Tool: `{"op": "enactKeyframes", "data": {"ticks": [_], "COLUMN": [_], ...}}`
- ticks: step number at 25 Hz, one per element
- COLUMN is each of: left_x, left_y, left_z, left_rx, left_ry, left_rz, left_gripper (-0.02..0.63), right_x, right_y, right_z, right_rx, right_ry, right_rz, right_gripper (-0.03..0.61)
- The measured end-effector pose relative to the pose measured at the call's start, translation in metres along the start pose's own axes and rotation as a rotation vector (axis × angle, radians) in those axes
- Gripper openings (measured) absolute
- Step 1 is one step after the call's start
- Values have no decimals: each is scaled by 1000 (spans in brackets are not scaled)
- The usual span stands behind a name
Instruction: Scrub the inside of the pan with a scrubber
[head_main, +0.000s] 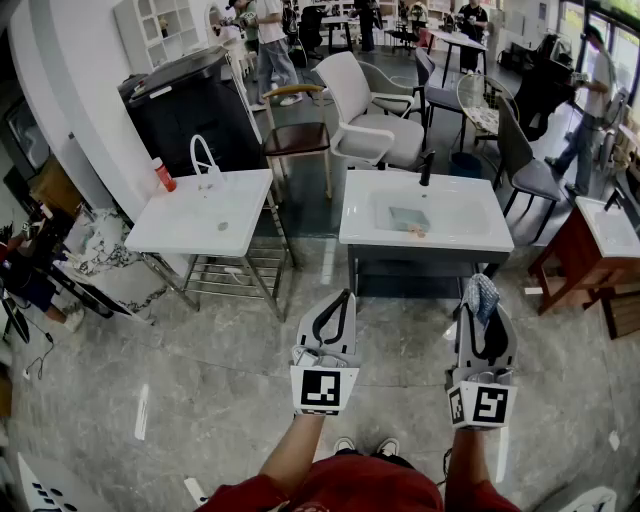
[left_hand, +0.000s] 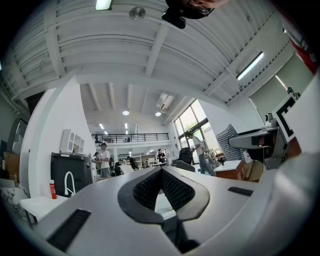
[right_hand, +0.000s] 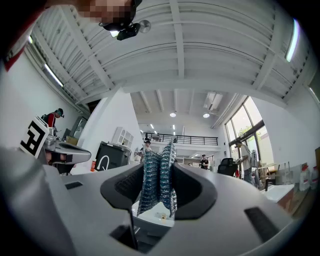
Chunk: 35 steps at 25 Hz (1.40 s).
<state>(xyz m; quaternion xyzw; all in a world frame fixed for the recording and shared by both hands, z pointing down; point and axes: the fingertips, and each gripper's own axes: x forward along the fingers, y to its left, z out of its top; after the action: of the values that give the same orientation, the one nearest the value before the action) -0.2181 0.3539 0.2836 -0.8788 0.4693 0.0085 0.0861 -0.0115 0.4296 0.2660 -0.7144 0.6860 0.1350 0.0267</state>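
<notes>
Two tongs lead the head view: my left tongs (head_main: 345, 298) and right tongs (head_main: 483, 302), both well short of the white sink (head_main: 370, 235). A pale object (head_main: 408, 218) lies in its basin; I cannot confirm a pan.

Left gripper view: the tongs are pressed together with nothing between them.

Right gripper view: the tongs clamp the blue mesh scrubber (right_hand: 157, 175).

I judge this the approach step. Next I need to walk up to the sink and find the pan.

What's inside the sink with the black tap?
The sink holds a flat pale green thing with a small orange bit beside it; what they are is unclear. Its near rim covers the basin's front.
</notes>
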Motion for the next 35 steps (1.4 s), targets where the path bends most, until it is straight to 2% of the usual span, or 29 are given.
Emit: {"op": "enactKeyframes", "data": {"ticks": [3, 5, 8, 12, 17, 22, 25, 31, 35], "left_x": [0, 1, 3, 5, 13, 12, 12, 21, 38], "left_y": [-12, -21, -35, -56, -84, -115, -123, -130, -119], "left_z": [7, 10, 18, 24, 26, 13, 10, -5, -15], "left_rx": [10, 2, 18, -2, -3, 16, 16, 3, -5], "left_ry": [-35, -13, -33, -12, -70, -44, -20, 58, 43], "left_rz": [9, 17, 27, 17, 39, 52, 53, 46, 52], "left_gripper": [11, 11, 11, 11, 11, 11, 11, 11, 11], "right_x": [-7, -11, -16, -26, -36, -51, -54, -42, -21], "right_y": [-12, -23, -40, -63, -92, -110, -114, -117, -112], "right_z": [2, 2, 0, -3, -21, -48, -51, -61, -67], "right_rx": [5, 16, 31, 52, 92, 130, 148, 151, 139], "right_ry": [-7, -12, -14, -20, -20, 0, 10, 28, 31], "right_rz": [1, -1, -6, -14, 5, 38, 45, 69, 81], "right_gripper": [178, 178, 178, 178, 186, 186, 186, 186, 186]}}
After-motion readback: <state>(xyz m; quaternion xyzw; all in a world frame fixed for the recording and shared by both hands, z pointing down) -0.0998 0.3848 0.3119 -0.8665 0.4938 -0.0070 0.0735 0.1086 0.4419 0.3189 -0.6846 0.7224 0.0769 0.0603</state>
